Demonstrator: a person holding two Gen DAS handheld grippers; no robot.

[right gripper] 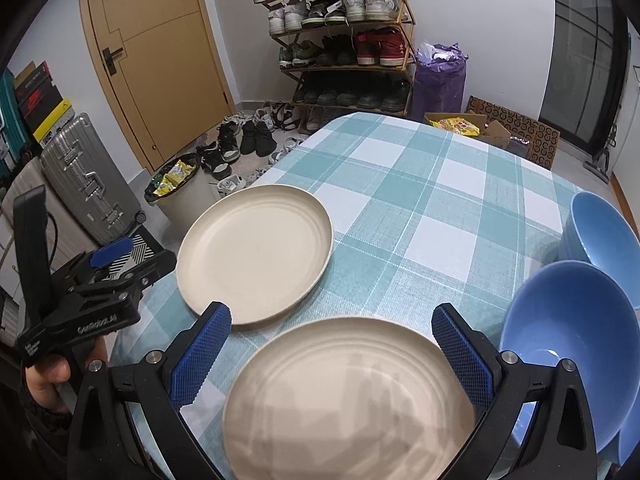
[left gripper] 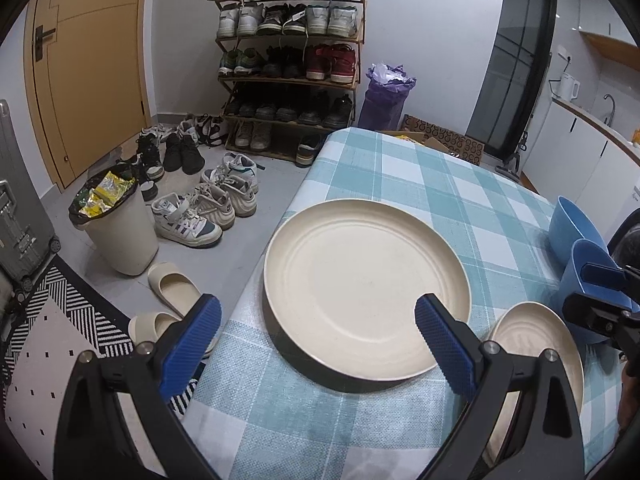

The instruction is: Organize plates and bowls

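Nearest of all, the right gripper [right gripper: 331,354] hangs with its fingers spread wide over the near plate [right gripper: 352,400], one blue pad on either side of its rim and neither touching it, a pose that looks like lining up for a grab. Just right of that plate sit two blue bowls, the near bowl [right gripper: 576,344] and behind it the far bowl [right gripper: 604,228], set close together at the table's right edge, probably so they can be nested. Off to the left, the left gripper [left gripper: 318,342] is likewise spread apart and holds nothing; its right pad hovers above the far plate [left gripper: 366,292] while its left pad hangs past the table edge, so it seems poised to take that plate by the near rim. This second plate lies flat by the left edge of the checked tablecloth [right gripper: 424,200], apart from the first. Stacking has not started, as I judge it. Beyond the table stand a waste bin [left gripper: 120,232] and a shoe rack [left gripper: 288,60]
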